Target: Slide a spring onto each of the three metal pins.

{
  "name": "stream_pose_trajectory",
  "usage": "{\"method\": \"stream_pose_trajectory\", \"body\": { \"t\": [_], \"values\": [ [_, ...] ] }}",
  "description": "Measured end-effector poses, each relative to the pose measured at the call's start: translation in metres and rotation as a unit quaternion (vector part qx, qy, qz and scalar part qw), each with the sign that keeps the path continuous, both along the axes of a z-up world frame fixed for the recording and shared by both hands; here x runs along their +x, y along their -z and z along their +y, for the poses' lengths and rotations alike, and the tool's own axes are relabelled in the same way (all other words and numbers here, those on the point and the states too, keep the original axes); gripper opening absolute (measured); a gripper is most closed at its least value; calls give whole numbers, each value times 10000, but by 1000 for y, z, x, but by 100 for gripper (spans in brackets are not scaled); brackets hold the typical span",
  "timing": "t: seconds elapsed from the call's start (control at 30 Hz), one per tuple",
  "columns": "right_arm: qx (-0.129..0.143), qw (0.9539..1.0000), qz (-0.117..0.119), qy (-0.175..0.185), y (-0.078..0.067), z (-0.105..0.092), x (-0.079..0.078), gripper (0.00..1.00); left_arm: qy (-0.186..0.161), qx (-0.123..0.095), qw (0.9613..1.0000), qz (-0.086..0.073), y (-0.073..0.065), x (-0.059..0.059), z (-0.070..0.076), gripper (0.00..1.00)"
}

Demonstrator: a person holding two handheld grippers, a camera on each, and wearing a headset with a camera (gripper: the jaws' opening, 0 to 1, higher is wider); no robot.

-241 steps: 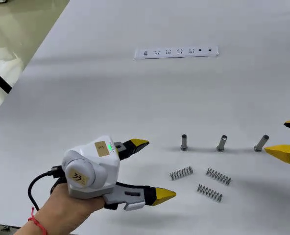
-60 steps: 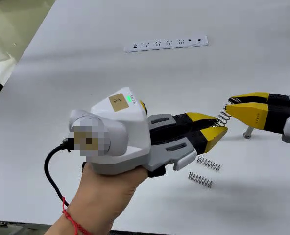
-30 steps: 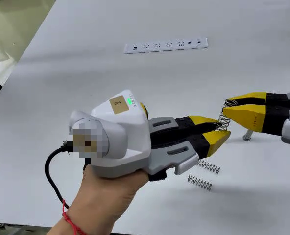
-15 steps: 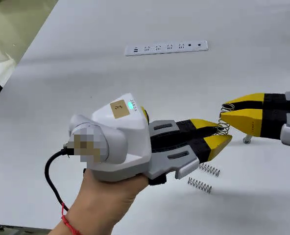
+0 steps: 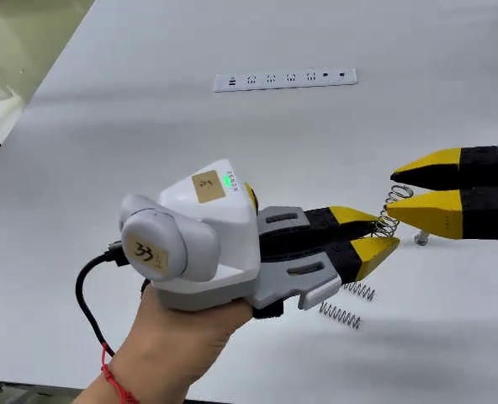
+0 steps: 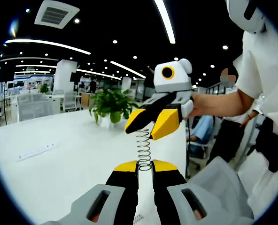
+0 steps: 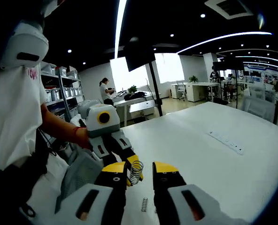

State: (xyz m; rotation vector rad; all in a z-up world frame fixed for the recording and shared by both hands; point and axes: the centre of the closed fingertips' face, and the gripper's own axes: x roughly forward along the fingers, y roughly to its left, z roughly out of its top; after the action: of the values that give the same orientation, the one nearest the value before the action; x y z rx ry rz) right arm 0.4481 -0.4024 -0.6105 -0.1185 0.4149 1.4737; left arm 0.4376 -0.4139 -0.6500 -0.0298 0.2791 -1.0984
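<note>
Head view: a person's left hand [image 5: 177, 332], a red cord at its wrist, grips the left gripper [image 5: 384, 229] from underneath at lower centre of the frame. The tool is held level above the white table [image 5: 190, 143], and its yellow-tipped jaws point toward the right edge. Those jaws are clamped on one end of a spring [image 5: 392, 210], which is raised off the table right of centre and slants up toward the right gripper [image 5: 392, 194].

The right gripper enters from the right edge and points left. Its jaws are spread, and the spring's free end reaches into the gap between them. Whether the coil touches either jaw cannot be told.

The left gripper view shows the spring rising straight from the pinched tips to the other tool's parted jaws, behind which a bare forearm extends. The right gripper view shows the coil just beside one of its own separated jaws.

On the table, two loose springs [image 5: 358, 291] lie below the left gripper's tips, and a metal pin [image 5: 421, 239] stands under the right gripper. A white power strip [image 5: 284, 80] lies at upper centre.
</note>
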Motion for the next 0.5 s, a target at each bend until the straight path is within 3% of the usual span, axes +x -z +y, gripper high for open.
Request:
{"method": "stream_pose_trajectory", "body": {
  "t": [0.13, 0.2, 0.27, 0.3, 0.37, 0.47, 0.5],
  "values": [
    [-485, 9969, -285, -557, -1, -4, -4, 23, 62, 84, 9999, -16, 3, -2, 0, 10],
    [-751, 9923, -384, -903, 0, -4, -9, 23, 95, 103, 9999, -25, 4, -4, -1, 10],
    [-1006, 9863, -485, -1210, 2, -3, -13, 24, 128, 131, 9998, -33, 5, -5, -2, 10],
    [-1223, 9807, -632, -1387, 5, -4, -14, 24, 155, 153, 9998, -37, 6, -6, -2, 10],
    [-1423, 9736, -773, -1607, 7, -2, -17, 24, 188, 172, 9997, -48, 6, -7, -3, 10],
    [-1759, 9585, -1008, -2006, 10, 1, -21, 24, 259, 221, 9994, -71, 8, -10, -5, 10],
    [-1802, 9567, -1008, -2052, 11, 1, -22, 24, 266, 222, 9994, -73, 8, -10, -5, 10]
  ]
}}
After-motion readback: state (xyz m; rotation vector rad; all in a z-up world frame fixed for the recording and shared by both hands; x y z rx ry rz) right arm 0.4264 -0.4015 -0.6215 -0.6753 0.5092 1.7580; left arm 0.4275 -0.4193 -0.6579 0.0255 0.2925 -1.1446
